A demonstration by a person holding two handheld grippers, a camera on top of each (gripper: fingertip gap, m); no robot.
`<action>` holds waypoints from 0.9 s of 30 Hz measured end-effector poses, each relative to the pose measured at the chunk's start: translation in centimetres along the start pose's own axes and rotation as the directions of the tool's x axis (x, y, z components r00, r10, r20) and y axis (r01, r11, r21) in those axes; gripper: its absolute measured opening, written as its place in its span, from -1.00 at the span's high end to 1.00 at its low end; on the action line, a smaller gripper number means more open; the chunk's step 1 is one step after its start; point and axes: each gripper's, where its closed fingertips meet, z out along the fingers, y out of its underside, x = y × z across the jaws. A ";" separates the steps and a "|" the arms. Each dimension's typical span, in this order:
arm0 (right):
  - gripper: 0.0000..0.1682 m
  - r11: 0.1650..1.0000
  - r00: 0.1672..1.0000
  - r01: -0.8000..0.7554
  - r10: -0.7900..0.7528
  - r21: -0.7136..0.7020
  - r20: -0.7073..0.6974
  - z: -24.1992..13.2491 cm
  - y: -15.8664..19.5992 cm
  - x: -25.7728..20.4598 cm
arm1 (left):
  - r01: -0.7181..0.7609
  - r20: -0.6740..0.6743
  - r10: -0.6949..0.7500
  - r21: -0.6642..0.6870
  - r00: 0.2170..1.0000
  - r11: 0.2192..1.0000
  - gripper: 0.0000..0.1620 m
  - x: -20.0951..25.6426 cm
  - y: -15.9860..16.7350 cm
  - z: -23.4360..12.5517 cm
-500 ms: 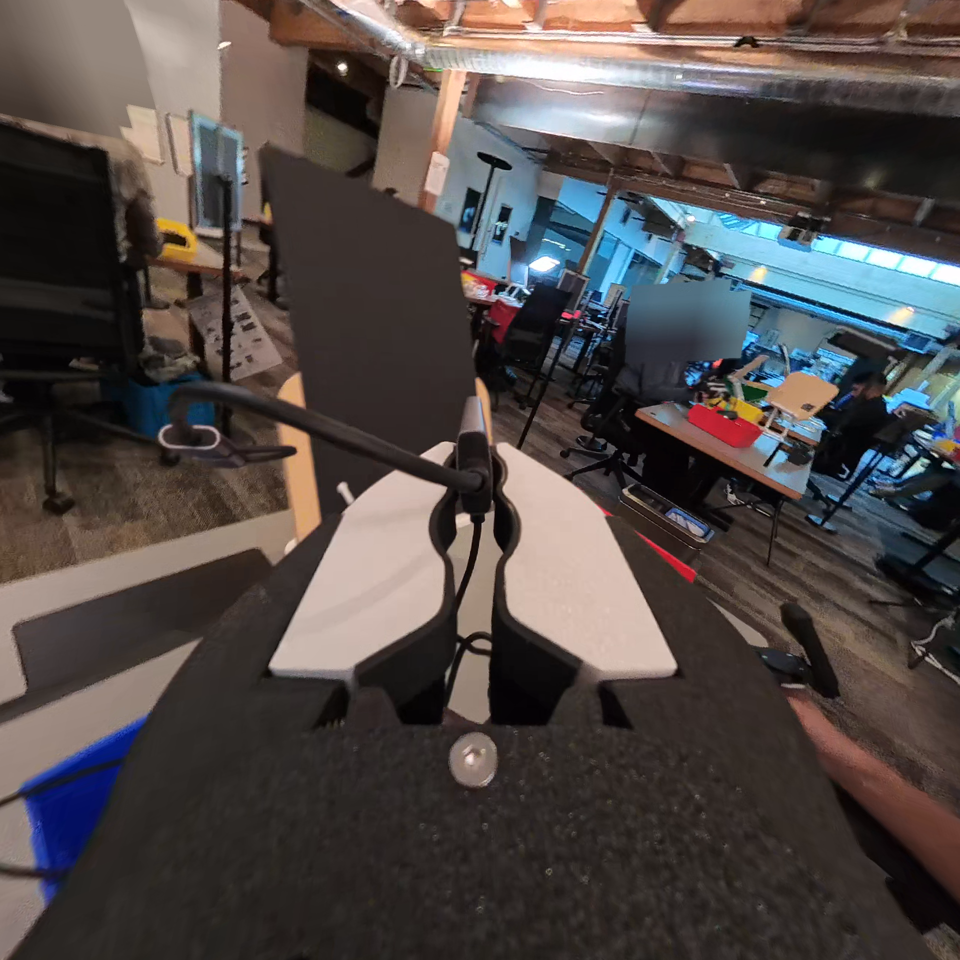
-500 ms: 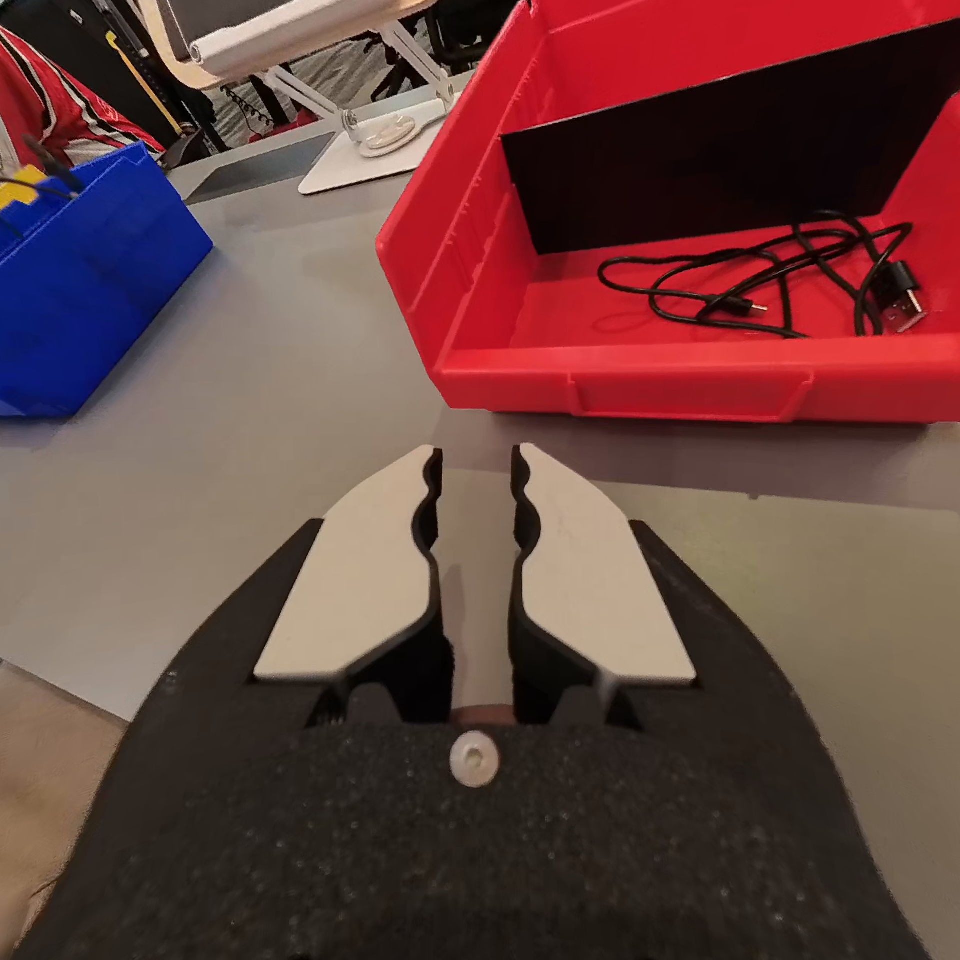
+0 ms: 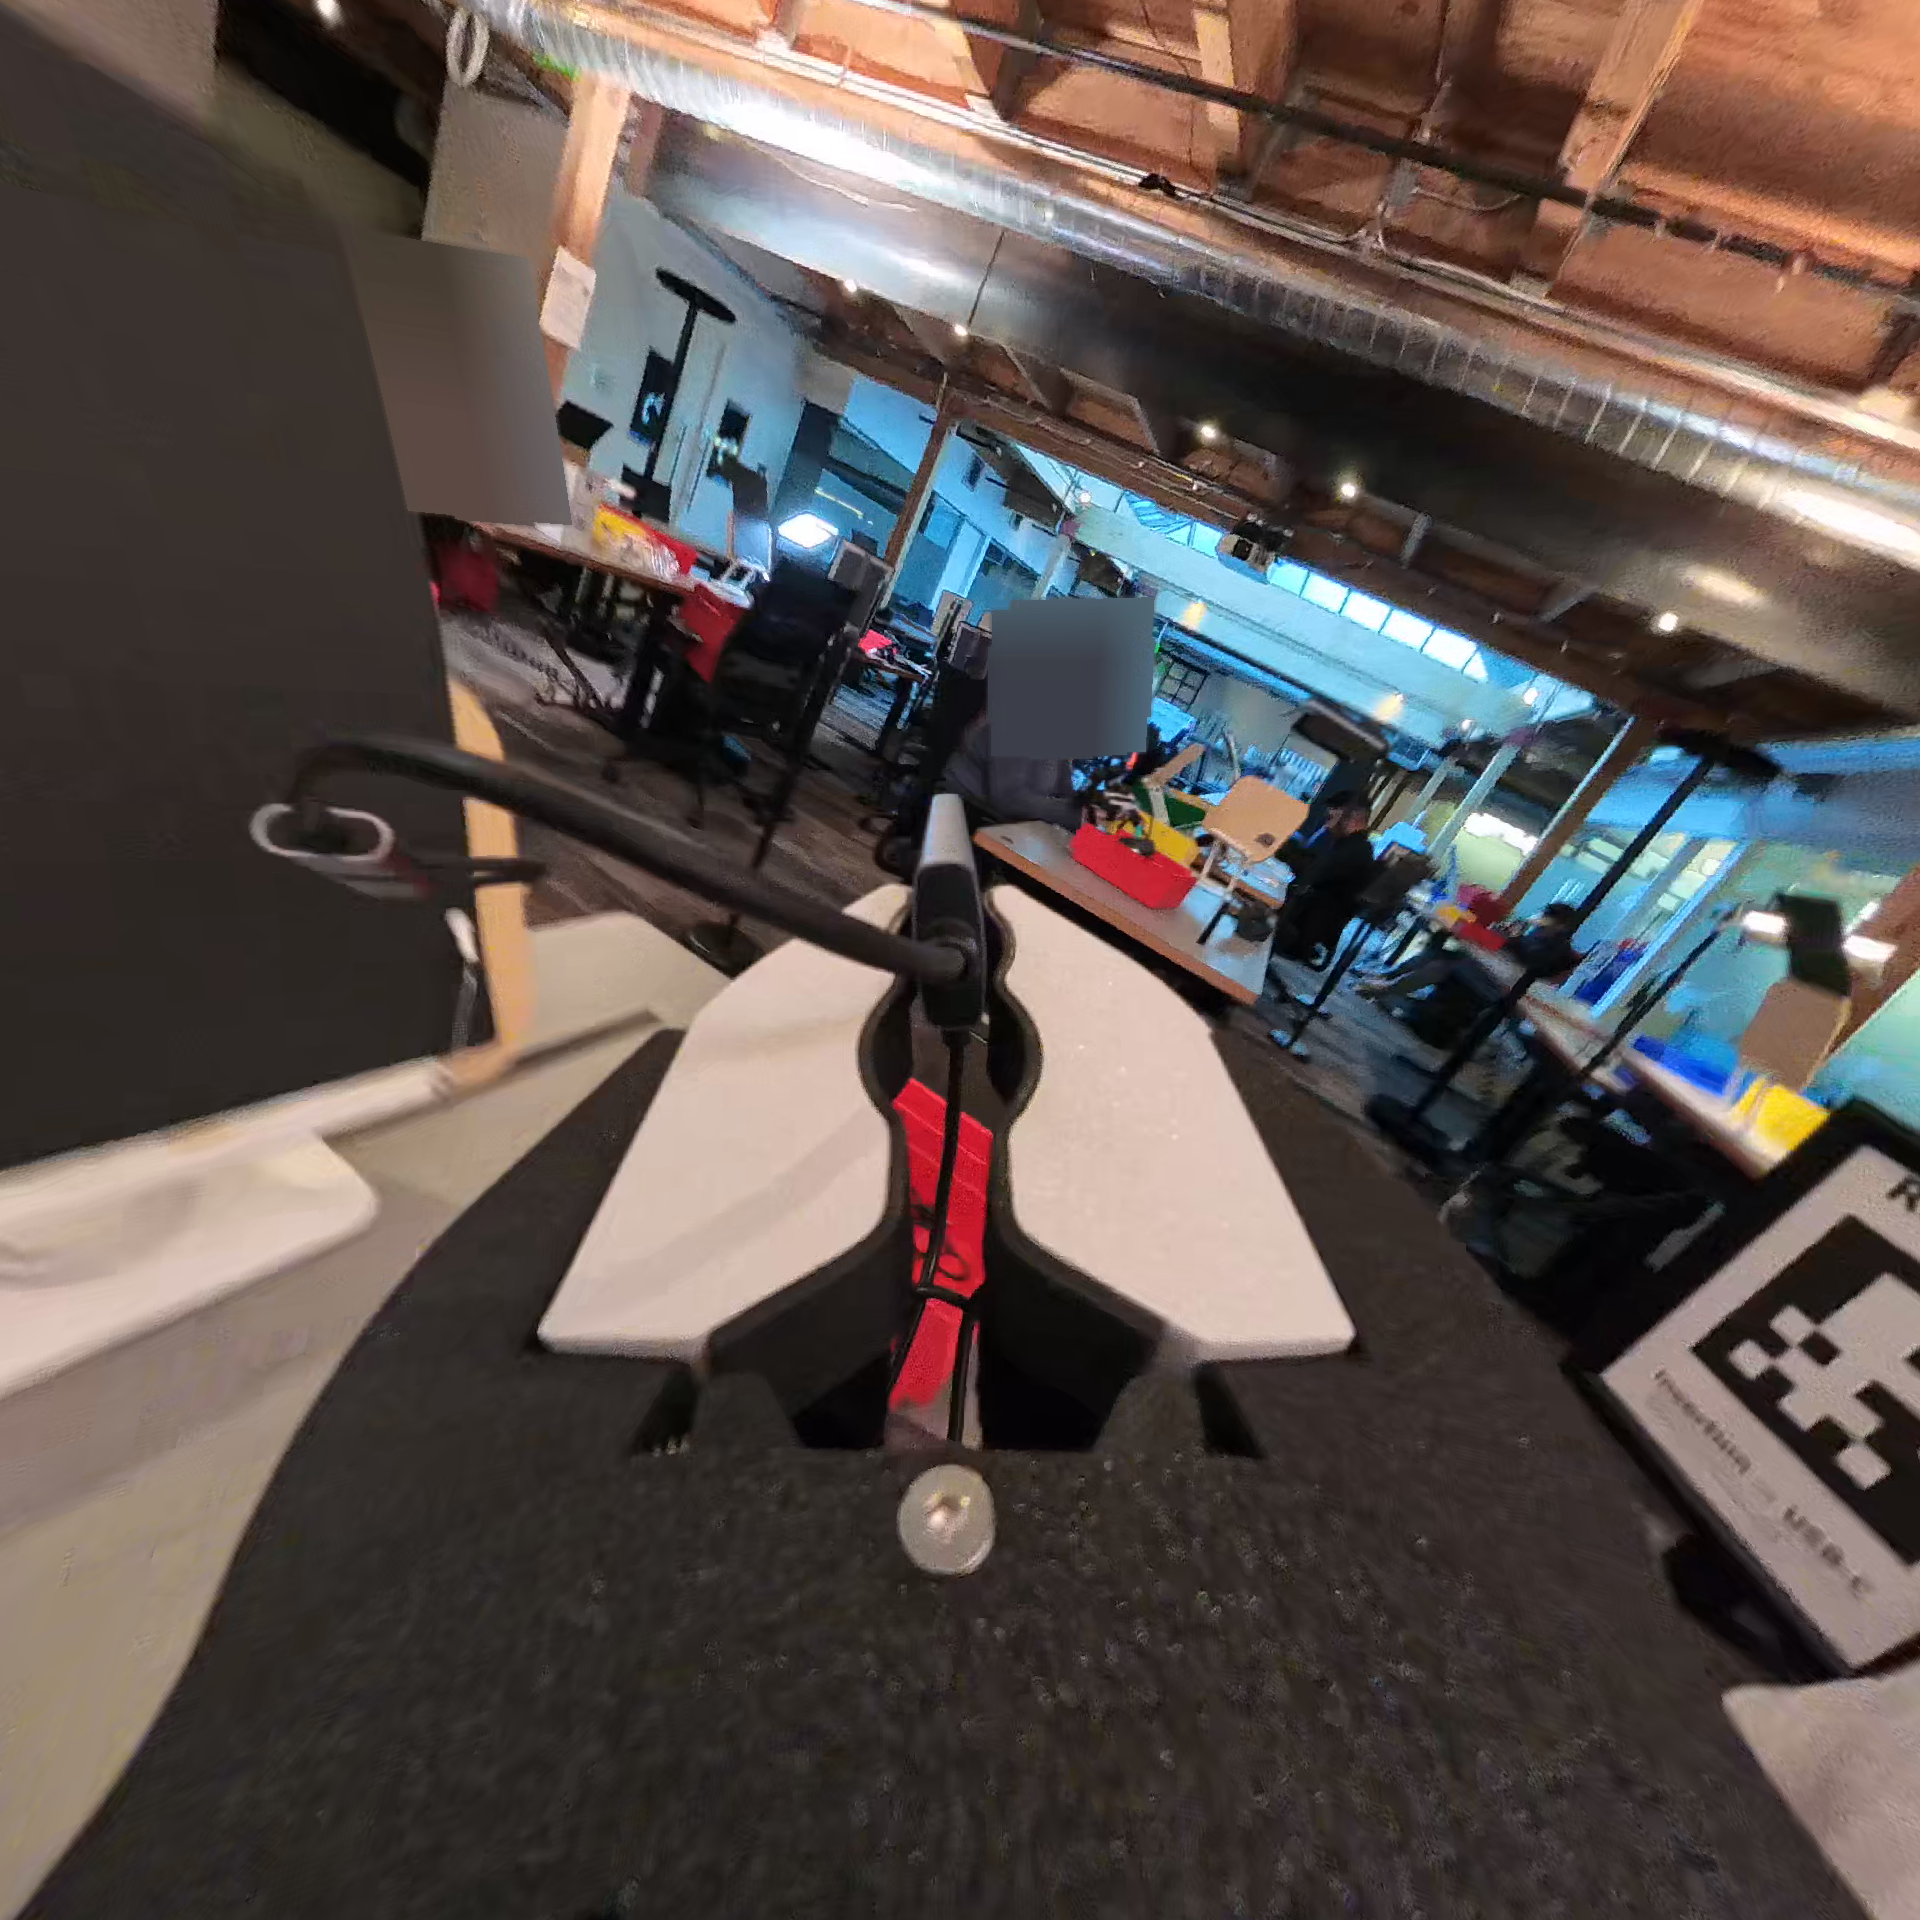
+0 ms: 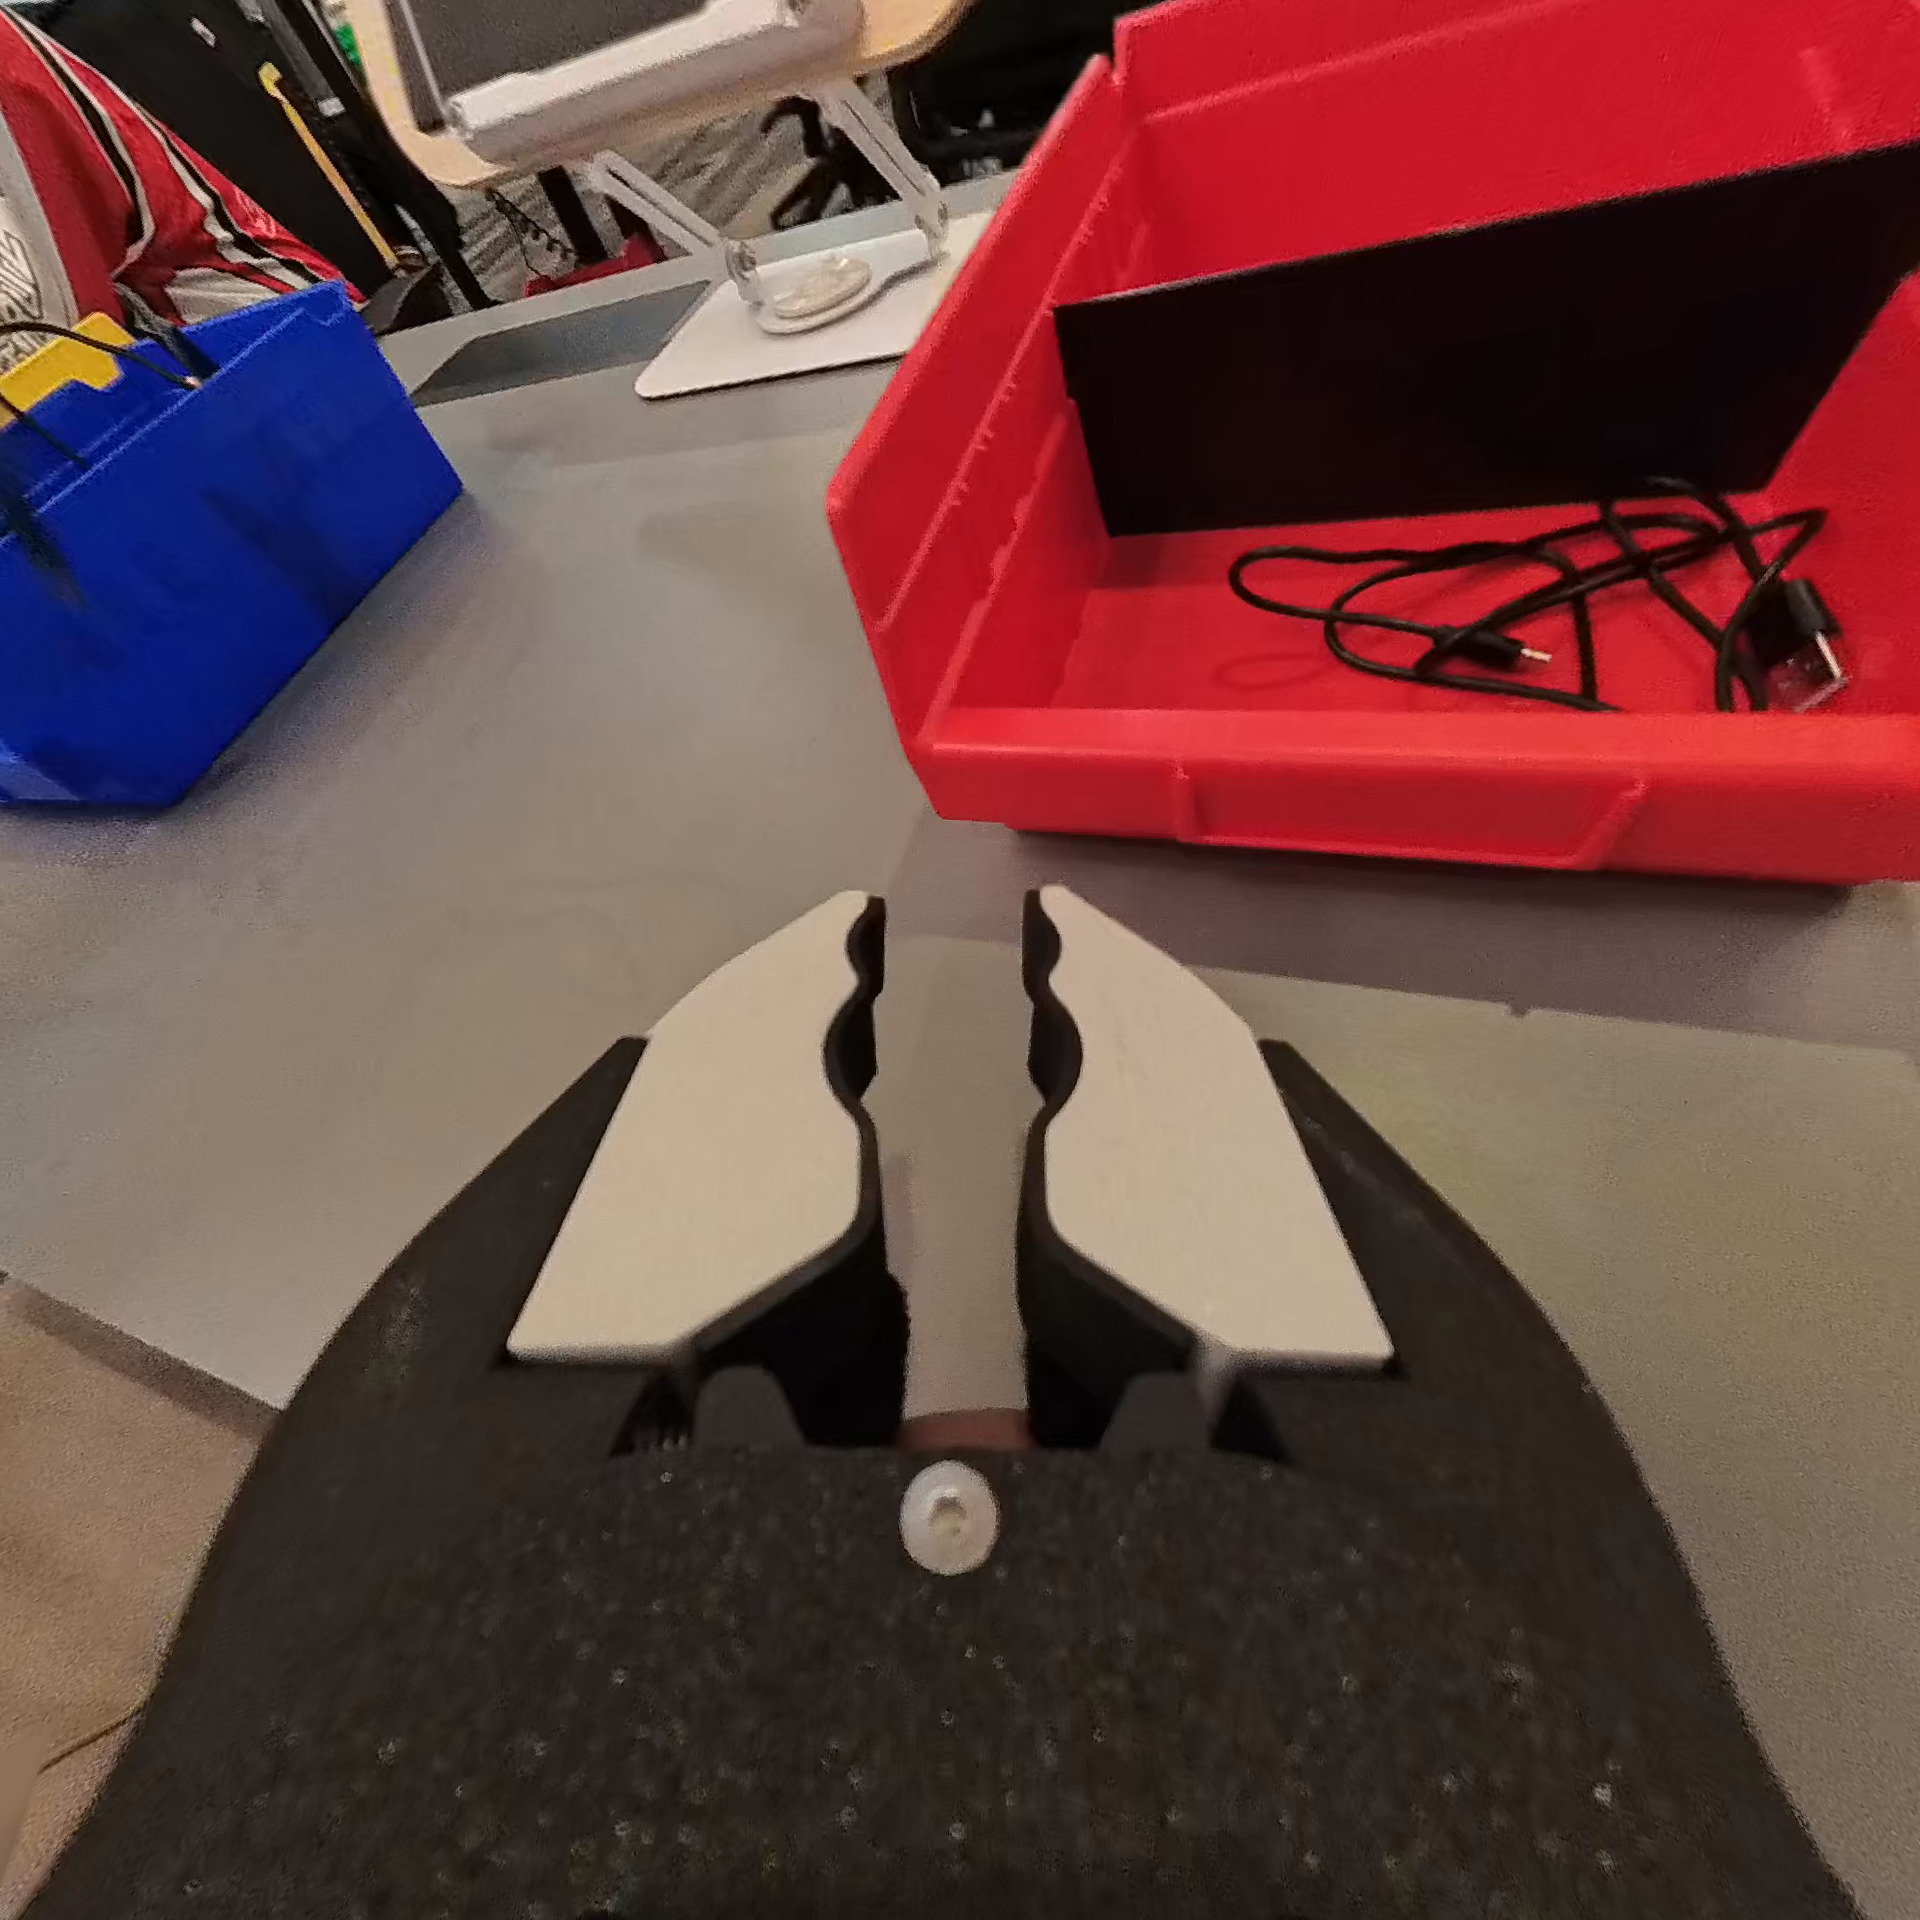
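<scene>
Left gripper [image 3: 948, 914]: pressed together on a black USB cable [image 3: 623, 821] at its plug, at frame centre; the cord arcs to the left, ending in a silver connector [image 3: 322, 836] at mid-left.
Right gripper [image 4: 954, 914]: spread a little, holding nothing, above the grey table [image 4: 520, 883].
Blue bin [image 4: 197, 582]: upper left of the right view, a yellow piece inside.
Red bin [image 4: 1351, 769]: upper right, a black divider [image 4: 1455, 384] across it, a loose black cable [image 4: 1558, 613] in the near compartment.
Room: open workshop with desks and exposed wooden beams.
</scene>
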 end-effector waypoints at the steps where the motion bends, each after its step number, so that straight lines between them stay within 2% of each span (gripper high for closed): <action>1: 0.70 1.000 1.000 0.019 -0.019 0.013 0.004 -0.1 -0.2 -0.3 | 0.070 0.008 -0.070 0.001 0.998 0.998 0.89 -0.4 2.8 0.9; 3: 0.69 0.996 0.997 0.076 -0.077 0.056 0.023 -0.4 -0.9 -1.1 | 0.232 0.029 -0.232 0.008 0.972 0.973 0.89 -1.5 8.1 2.4; 6: 0.67 0.963 0.983 0.153 -0.172 0.222 0.067 -1.3 -3.5 -3.8 | 0.433 0.089 -0.435 0.037 0.896 0.901 0.89 -4.0 14.8 4.0; 9: 0.65 0.896 0.966 0.197 -0.247 0.397 0.078 -1.2 -6.5 -7.3 | 0.604 0.100 -0.603 0.025 0.792 0.797 0.89 -4.7 19.6 5.0; 11: 0.65 0.880 0.952 0.230 -0.292 0.416 0.090 0.2 -7.7 -9.9 | 0.685 0.076 -0.683 0.012 0.726 0.729 0.89 -4.3 21.6 5.2; 15: 0.66 0.894 0.944 0.205 -0.288 0.398 0.160 3.4 -9.7 -14.8 | 0.777 0.066 -0.776 0.018 0.627 0.629 0.89 -4.1 24.3 4.4; 18: 0.70 0.909 0.936 0.260 -0.320 0.325 0.146 5.9 -9.4 -16.9 | 0.809 0.047 -0.811 0.053 0.583 0.585 0.89 -4.4 25.0 3.5; 22: 0.72 0.923 0.930 0.290 -0.334 0.252 0.154 8.0 -8.0 -18.5 | 0.812 0.033 -0.812 0.025 0.582 0.583 0.89 -4.0 25.7 2.6; 27: 0.86 0.882 0.912 0.354 -0.399 0.311 0.091 8.0 -7.9 -19.2 | 0.801 0.009 -0.801 0.017 0.599 0.599 0.89 -3.2 25.8 1.5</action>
